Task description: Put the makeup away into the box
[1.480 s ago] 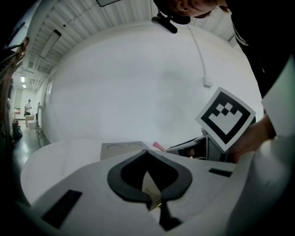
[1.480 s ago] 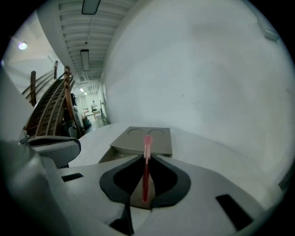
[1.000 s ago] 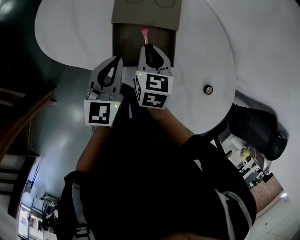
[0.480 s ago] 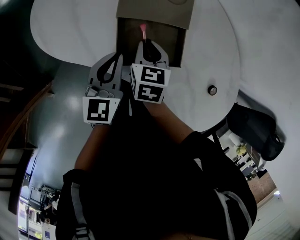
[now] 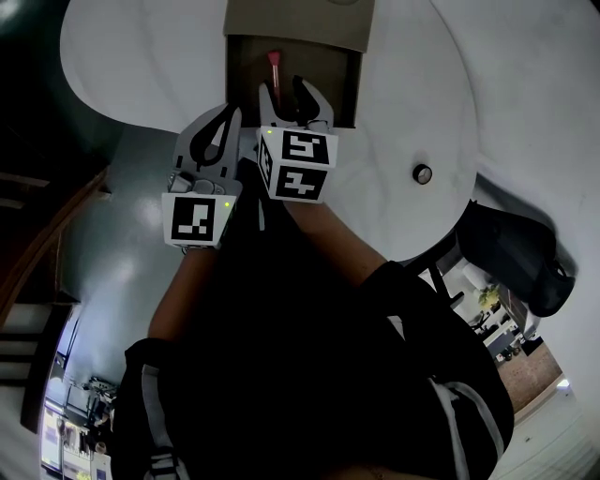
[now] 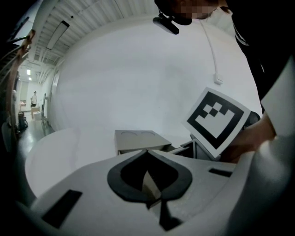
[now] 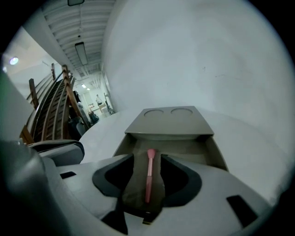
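Note:
A pink makeup brush (image 5: pixel 273 64) (image 7: pixel 149 171) lies lengthwise on the floor of the pulled-out drawer (image 5: pixel 328 82) (image 7: pixel 215 150) of a tan box (image 5: pixel 298 22) (image 7: pixel 170 120). My right gripper (image 5: pixel 286 93) (image 7: pixel 147 159) hangs just above the drawer's near end. Its jaws are opening, with the brush lying between them below and neither pad touching it. My left gripper (image 5: pixel 232 116) (image 6: pixel 148 153) is shut and empty, beside the right one at the table's near edge, with the box (image 6: pixel 138 138) ahead of it.
The box stands on a round white table (image 5: pixel 159 66). A small round dark item (image 5: pixel 422 173) lies on the table to the right. A dark chair or bag (image 5: pixel 516 253) sits off the table's right edge. The right gripper's marker cube (image 6: pixel 216 119) crowds the left gripper view.
The right jaws have spread apart. The pink brush, earlier sticking out from their shut tips, now lies in the drawer. The left gripper has stayed put.

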Tool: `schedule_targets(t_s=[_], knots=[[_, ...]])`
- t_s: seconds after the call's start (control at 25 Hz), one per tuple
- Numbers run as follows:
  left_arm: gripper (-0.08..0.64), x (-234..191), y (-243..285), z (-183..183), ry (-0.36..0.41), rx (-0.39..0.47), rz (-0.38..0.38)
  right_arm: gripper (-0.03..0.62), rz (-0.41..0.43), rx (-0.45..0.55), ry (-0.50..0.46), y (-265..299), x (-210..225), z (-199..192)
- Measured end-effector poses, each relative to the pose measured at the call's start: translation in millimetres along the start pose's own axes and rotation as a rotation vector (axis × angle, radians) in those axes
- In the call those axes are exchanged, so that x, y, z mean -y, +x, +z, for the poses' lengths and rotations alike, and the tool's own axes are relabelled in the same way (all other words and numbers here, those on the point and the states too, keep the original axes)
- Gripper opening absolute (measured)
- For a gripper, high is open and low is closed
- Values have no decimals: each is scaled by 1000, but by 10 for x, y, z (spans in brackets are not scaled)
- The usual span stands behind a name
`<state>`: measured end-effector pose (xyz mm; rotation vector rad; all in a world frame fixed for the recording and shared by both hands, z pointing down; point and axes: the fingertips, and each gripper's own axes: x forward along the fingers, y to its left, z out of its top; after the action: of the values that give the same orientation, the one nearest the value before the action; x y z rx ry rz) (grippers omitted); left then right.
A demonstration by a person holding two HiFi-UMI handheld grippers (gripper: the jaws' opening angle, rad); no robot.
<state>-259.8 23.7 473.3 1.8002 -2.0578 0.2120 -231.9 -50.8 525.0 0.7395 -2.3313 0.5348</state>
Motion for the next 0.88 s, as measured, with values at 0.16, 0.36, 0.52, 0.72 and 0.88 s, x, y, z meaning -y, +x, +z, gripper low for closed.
schedule_targets(t_s=[0.16,0.36,0.52,0.72,0.88], knots=[[6,128,-34,77,21,18,-8,97,-11,69,-9,-197,112,125],[6,299,-91,246,60,57,-18,29,-21,183,-21,-551,227,336],[6,472,-134,495,96,103,-23,23,-30,259,-48,-890,369,473],[6,684,-168,823,127,177,-36,23,-65,365,-109,-1339,534,667],[6,926,-183,1044,145,227,-67,23,-89,436,-124,-1697,661,763]])
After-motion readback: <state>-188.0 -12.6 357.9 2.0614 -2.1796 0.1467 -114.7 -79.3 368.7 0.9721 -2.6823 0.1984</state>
